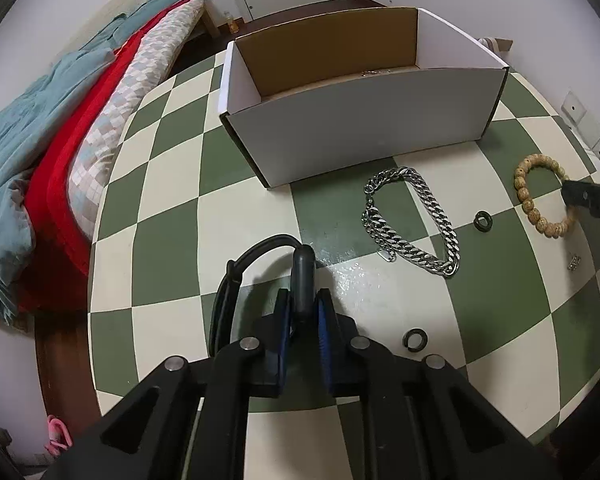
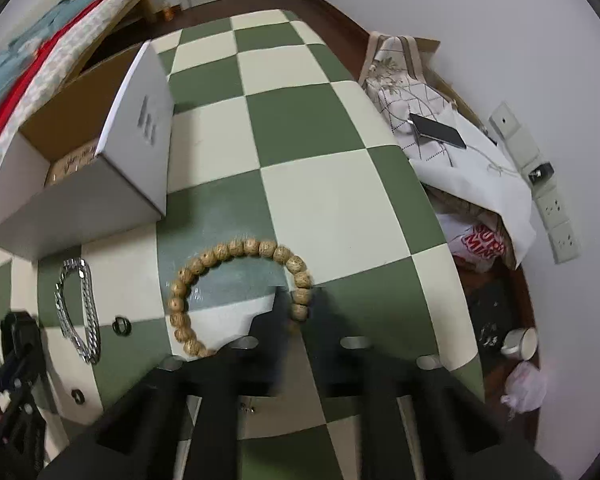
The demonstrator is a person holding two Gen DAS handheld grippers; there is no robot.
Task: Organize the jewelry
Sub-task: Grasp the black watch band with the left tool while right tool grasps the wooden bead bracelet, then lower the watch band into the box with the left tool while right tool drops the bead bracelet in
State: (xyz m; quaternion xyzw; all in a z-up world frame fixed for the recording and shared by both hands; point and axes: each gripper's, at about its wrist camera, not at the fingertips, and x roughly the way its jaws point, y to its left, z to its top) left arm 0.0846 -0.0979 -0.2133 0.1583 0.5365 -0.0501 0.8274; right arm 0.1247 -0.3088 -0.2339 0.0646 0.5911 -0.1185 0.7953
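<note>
Presently, a black bangle (image 1: 300, 280) is pinched in the left tongs (image 1: 303, 320) short of the cardboard box (image 1: 364, 120), while wooden bead bracelet (image 2: 236, 292) is straddled on the table (image 2: 320, 128) by spread right tongs (image 2: 300, 312); slippage is risked.

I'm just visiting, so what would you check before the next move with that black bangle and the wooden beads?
1. Left gripper has its load: ok, the fingers are clamped on the black bangle.
2. Cardboard box open on top: ok, no lid over it.
3. Path from the bangle to the box: ok, only bare checkered table lies between.
4. Right gripper lined up with the wooden bead bracelet: ok, its fingers straddle the beads.
5. Right gripper grip on the beads: cannot tell, the picture is blurred there.
6. Steel chain and loose dark rings not snagged: ok, all lie apart.
</note>
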